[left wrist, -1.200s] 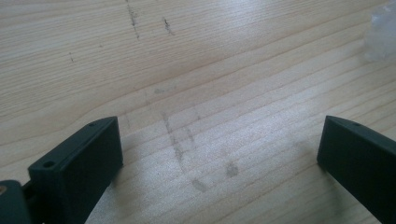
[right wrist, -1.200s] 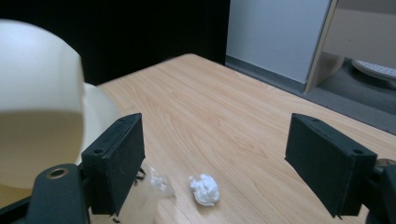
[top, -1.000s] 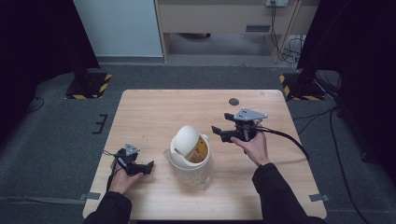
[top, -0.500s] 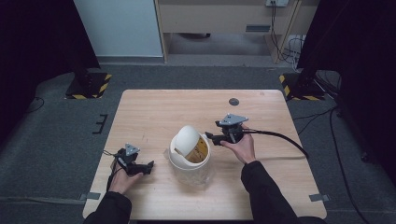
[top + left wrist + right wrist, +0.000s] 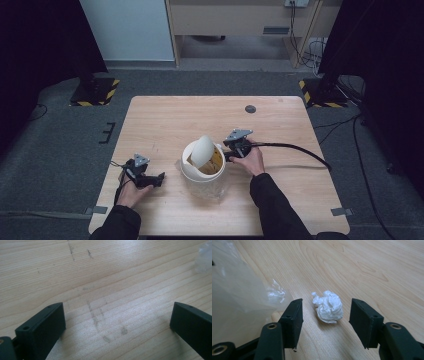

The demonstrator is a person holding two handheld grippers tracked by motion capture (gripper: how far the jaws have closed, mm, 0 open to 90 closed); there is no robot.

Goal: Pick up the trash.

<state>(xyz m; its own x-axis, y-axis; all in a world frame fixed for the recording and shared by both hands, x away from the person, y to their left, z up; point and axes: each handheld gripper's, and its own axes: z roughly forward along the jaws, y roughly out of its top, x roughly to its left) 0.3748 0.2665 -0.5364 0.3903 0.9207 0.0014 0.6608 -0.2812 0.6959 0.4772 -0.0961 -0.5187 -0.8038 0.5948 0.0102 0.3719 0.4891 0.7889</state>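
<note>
The right gripper (image 5: 325, 315) is standing about half open, and its jaws have just been closing. A crumpled white tissue ball (image 5: 328, 306) is lying between them on the wood, at the centre of the right gripper view. The pads are not touching it yet; there is a gap on both sides, so nothing is being held. In the high view this gripper (image 5: 231, 154) is sitting right of centre, close against the bin, w/ its cable running off to the right.

At the left edge of the right gripper view a clear plastic bag (image 5: 239, 297) is showing, just beside the left jaw.

The left gripper (image 5: 117, 322) is standing wide open over bare wood, w/ nothing between the jaws. In the high view it (image 5: 155, 179) is resting at the lower left of the table (image 5: 165, 120), well apart from the bin.

The white bin (image 5: 202, 170) is standing upright at the centre of the high view, approx. between the two grippers. Its swing lid (image 5: 202, 150) is tilting up, so the opening is showing. Inside, something yellow-brown (image 5: 215, 161) is visible, but I cannot tell what it is. A small dark round spot (image 5: 250, 108) is lying near the upper edge of the table.
</note>
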